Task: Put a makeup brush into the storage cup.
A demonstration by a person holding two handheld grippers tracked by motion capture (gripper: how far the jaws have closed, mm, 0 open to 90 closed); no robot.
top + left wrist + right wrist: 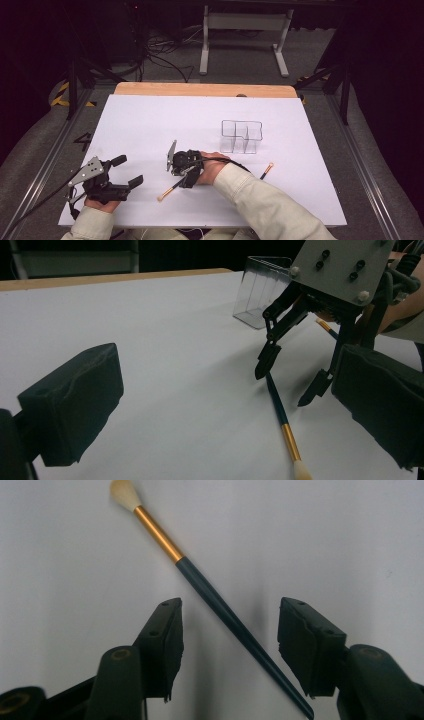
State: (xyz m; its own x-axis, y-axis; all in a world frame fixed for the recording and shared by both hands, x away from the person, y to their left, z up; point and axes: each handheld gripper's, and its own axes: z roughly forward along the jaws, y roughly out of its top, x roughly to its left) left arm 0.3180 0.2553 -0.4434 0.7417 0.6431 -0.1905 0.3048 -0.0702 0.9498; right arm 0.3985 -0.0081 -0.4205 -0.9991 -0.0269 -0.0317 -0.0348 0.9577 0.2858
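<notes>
Nearest me, the left tool (126,173) rests on the white desk (150,125), jaws spread wide with nothing between them. Further in, the right tool (227,645) stands over a dark-handled brush (210,595) lying flat on the desk, its jaws apart on either side of the handle and not pressing it. So the grasp looks about to happen, not done; lifting, and perhaps carrying to the clear organizer (241,136) beyond, remains. A second brush (266,170) lies partly behind the sleeve.
</notes>
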